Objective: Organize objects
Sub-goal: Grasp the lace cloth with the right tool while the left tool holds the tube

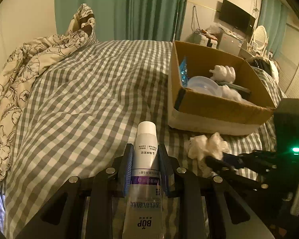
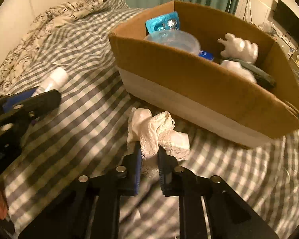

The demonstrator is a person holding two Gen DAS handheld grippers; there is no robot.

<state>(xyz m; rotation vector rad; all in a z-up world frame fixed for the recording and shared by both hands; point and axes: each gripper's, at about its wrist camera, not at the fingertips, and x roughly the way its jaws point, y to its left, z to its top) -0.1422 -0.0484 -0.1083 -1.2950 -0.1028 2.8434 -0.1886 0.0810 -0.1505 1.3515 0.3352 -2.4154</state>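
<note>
Two claws were seen over the bed (image 1: 85, 91): left claw (image 1: 146, 149) clenched on a tube (image 1: 144, 159), right claw (image 2: 148, 151) clenched on lace cloth (image 2: 155, 131) beside the box (image 2: 199, 87). Loosely pinched, the cloth might be dropped during lifting.

A bed (image 1: 79, 91) with a grey and white checked sheet holds everything. A flowery blanket (image 1: 20, 75) is bunched along its left edge. A brown cardboard box (image 1: 219, 107) sits by the right edge, with a white lacy cloth (image 2: 155, 131) just before it.
</note>
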